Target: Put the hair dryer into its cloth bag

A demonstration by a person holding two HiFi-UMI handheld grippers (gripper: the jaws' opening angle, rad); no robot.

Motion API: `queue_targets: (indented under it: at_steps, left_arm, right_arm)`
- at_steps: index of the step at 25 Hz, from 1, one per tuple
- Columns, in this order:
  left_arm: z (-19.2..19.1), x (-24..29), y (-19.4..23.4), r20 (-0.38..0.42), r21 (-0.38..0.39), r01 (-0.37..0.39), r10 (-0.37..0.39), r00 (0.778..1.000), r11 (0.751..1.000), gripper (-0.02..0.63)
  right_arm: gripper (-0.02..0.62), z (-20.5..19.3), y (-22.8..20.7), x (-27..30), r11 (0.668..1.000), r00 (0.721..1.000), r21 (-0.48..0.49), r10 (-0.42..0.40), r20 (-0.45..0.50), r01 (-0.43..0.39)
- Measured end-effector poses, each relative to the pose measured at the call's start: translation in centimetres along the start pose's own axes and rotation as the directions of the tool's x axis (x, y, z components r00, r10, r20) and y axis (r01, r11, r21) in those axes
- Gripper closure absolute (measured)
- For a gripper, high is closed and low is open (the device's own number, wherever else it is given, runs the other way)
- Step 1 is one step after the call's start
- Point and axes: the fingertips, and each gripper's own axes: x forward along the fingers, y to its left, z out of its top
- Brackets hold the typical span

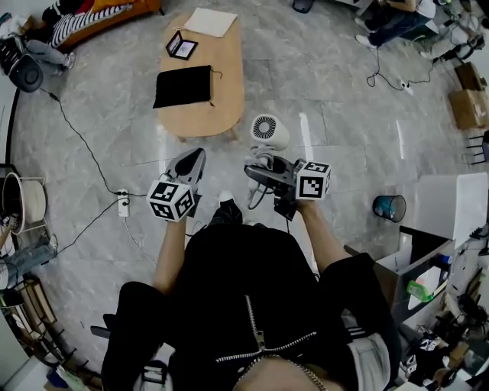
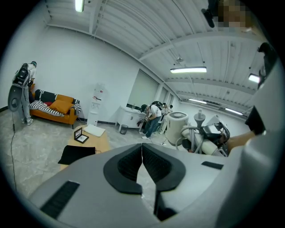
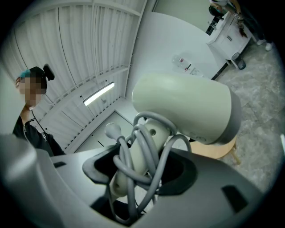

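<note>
My right gripper is shut on the handle of the white hair dryer; its round grille faces up, beside the table's near end. In the right gripper view the grey cord is wound round the handle between the jaws of the right gripper, and the barrel sticks out above. The black cloth bag lies flat on the oval wooden table. Empty and shut, my left gripper hovers in front of that table. The left gripper view shows that gripper, the bag and the dryer.
A framed picture and a white sheet lie on the table's far end. A power strip and cables cross the floor at left. A blue bin and cluttered shelves stand at right. An orange sofa lies farther back, with people near it.
</note>
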Motion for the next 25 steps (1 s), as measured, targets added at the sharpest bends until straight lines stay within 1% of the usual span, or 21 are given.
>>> queue_targets:
  at_steps: [8,12,19,25]
  left_arm:
    - [1.9,2.7,3.8,-0.003,0.003,0.03,-0.03,1.0,1.0,0.592]
    - [2.0,3.3,5.3,-0.015,-0.006,0.035,-0.035,0.999,0.999,0.592]
    - [3.4,4.2,8.5,-0.02,-0.006,0.041,-0.042,0.999,0.999,0.592]
    - [3.4,5.5,9.4,-0.035,-0.018,0.053,-0.053,0.998,0.998,0.592]
  right_arm:
    - [0.345,3.3,-2.0,3.4,1.0,1.0,-0.005,-0.005,0.01,0.005]
    - [0.345,3.9,-3.2,4.5,1.0,1.0,-0.007,-0.009,0.007,0.009]
    - [0.345,5.9,-4.2,7.0,1.0,1.0,-0.013,-0.017,0.014,0.017]
    - [0.345,6.7,-4.7,7.4,0.999,0.999,-0.006,-0.04,0.007,0.04]
